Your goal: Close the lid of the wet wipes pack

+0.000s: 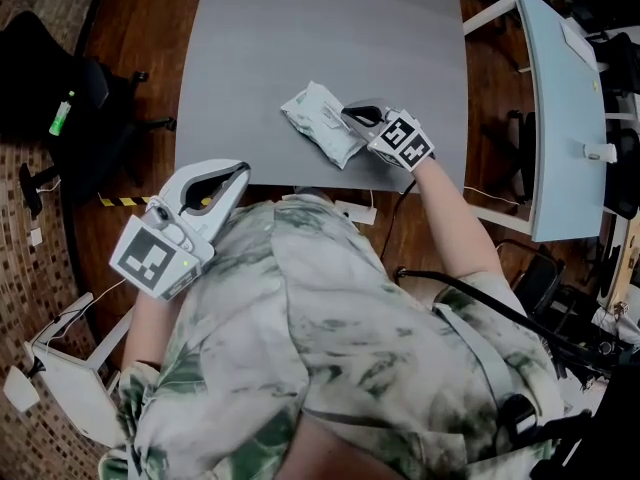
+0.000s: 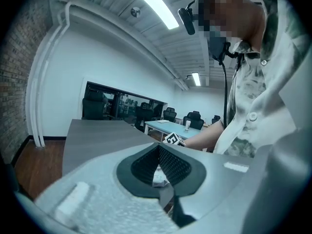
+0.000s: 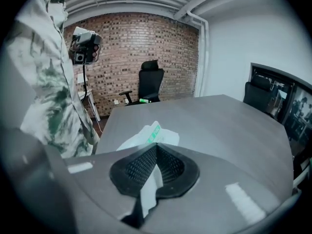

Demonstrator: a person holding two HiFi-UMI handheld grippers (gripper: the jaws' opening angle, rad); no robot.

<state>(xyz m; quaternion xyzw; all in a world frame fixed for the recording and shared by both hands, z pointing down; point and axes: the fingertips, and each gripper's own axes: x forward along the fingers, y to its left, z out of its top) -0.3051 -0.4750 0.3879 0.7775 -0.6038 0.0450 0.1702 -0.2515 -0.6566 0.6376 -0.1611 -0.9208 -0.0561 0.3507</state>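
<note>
— Head view?
— The white crinkled wet wipes pack (image 1: 320, 123) lies near the grey table's (image 1: 300, 48) front edge. The right gripper (image 1: 352, 116) touches it, probably pressing the lid. The left gripper (image 1: 232, 176) idles off-table.
— Left gripper view?
— Jaws together, empty.
— Right gripper view?
— Jaws together, tips over the pack.

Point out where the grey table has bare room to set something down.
The table is bare across its whole far half and down its left side, beyond and left of the wet wipes pack. The crowded spot is the near right edge, where the right gripper meets the pack.
</note>
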